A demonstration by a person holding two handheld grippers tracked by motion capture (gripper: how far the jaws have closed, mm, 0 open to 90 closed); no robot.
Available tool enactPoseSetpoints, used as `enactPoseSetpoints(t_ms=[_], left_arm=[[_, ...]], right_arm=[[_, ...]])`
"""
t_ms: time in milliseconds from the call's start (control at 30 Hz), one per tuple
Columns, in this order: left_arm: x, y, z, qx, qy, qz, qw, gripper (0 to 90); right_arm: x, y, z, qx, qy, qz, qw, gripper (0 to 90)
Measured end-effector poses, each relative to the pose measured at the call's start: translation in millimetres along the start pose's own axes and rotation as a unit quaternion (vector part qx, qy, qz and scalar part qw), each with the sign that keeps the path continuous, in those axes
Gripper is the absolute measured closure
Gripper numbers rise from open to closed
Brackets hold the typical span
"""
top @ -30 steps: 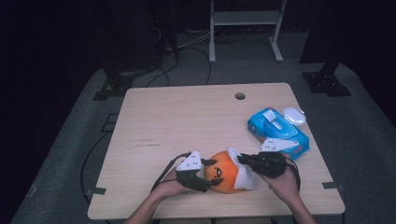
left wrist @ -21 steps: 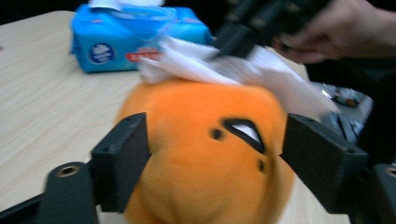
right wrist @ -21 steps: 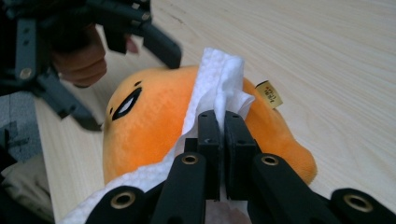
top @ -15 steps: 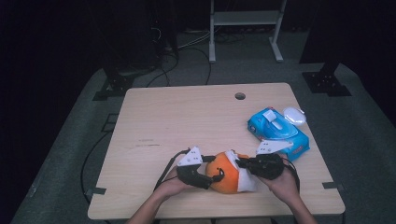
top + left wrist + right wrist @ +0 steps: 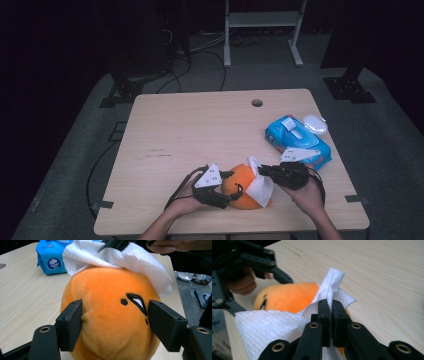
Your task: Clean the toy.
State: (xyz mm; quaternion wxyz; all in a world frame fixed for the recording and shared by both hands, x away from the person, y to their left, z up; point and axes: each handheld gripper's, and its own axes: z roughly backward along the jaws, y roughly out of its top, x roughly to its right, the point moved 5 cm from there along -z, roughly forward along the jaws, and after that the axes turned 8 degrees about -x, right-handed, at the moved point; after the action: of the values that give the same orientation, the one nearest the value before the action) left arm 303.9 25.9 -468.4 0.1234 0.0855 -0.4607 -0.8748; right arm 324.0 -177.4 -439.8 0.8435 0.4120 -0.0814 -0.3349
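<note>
Fingers (image 5: 71, 323) of the left gripper (image 5: 220, 192) sit on both sides of the orange plush toy (image 5: 245, 186) at the near edge of the tabletop (image 5: 200, 130), pads pressing into its face w/ a dent on one side; they've just been closing a bit around it. Right gripper (image 5: 265, 172) fingers (image 5: 323, 315) are pressed together, pinching a white wipe (image 5: 260, 187) that drapes over the toy's top and right side. Judging by that, wiping is underway: wipe's pulled out and on the toy, most of the face not yet covered, toy held steady. Far right: blue wipe pack (image 5: 297, 140) w/ "Vinda" logo readable in the left gripper view, flap open.
</note>
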Motion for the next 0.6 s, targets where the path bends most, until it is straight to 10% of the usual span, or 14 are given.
enactPoseSetpoints(t_ms=[233, 600], left_arm=[[4.3, 0.1, 0.2, -0.007, 0.006, -0.02, 0.9998, 32.0], [5.5, 1.7, -1.8, 0.0, 0.0, -0.023, 0.9997, 32.4]], right_arm=[[-22.5, 14.2, -14.5, 0.007, -0.005, 0.035, 0.9994, 86.1], [5.3, 3.3, -2.4, 0.015, -0.013, -0.018, 0.9996, 86.2]])
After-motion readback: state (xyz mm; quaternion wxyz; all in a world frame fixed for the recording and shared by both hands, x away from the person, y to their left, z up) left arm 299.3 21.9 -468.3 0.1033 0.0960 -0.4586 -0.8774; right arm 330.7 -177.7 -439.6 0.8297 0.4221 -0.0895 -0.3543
